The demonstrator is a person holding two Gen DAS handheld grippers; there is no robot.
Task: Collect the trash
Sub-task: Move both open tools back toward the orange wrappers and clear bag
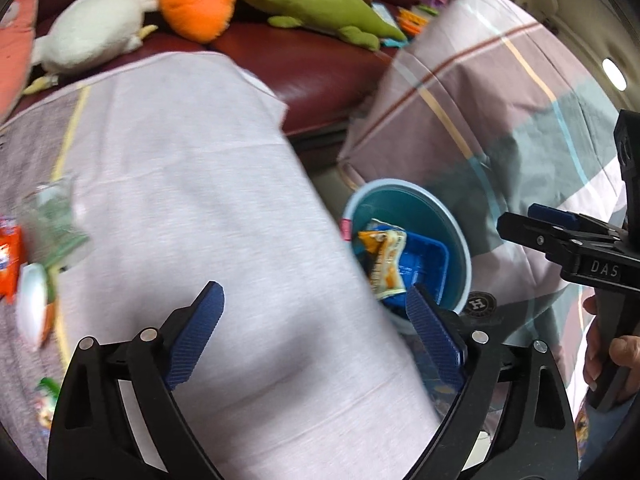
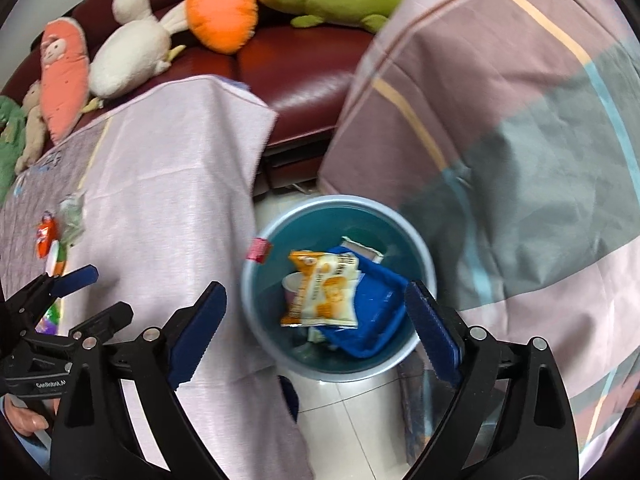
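Left gripper (image 1: 316, 334) and right gripper (image 2: 316, 336): jaws spread wide, nothing between the pads. Teal trash bin (image 2: 276, 344) on the tiled floor between two cloth-draped surfaces, holding an orange-and-white snack wrapper (image 2: 322, 294) and a blue tray (image 2: 372, 316). Further wrappers (image 2: 48, 236) lie near the left cloth's (image 2: 168, 200) far edge; beyond, plush toys (image 2: 222, 10) on a maroon sofa (image 2: 304, 76).

The sofa (image 2: 304, 76) was glossy dark-red leather, and the toys (image 2: 132, 56) along its back edge looked soft, matt plush. Matt woven cloth (image 2: 168, 184) draped the tables. In the smooth plastic bin (image 2: 256, 308) lay a shiny foil snack packet (image 2: 324, 296); ribbed blue pads (image 2: 432, 336) lined matt black gripper arms.
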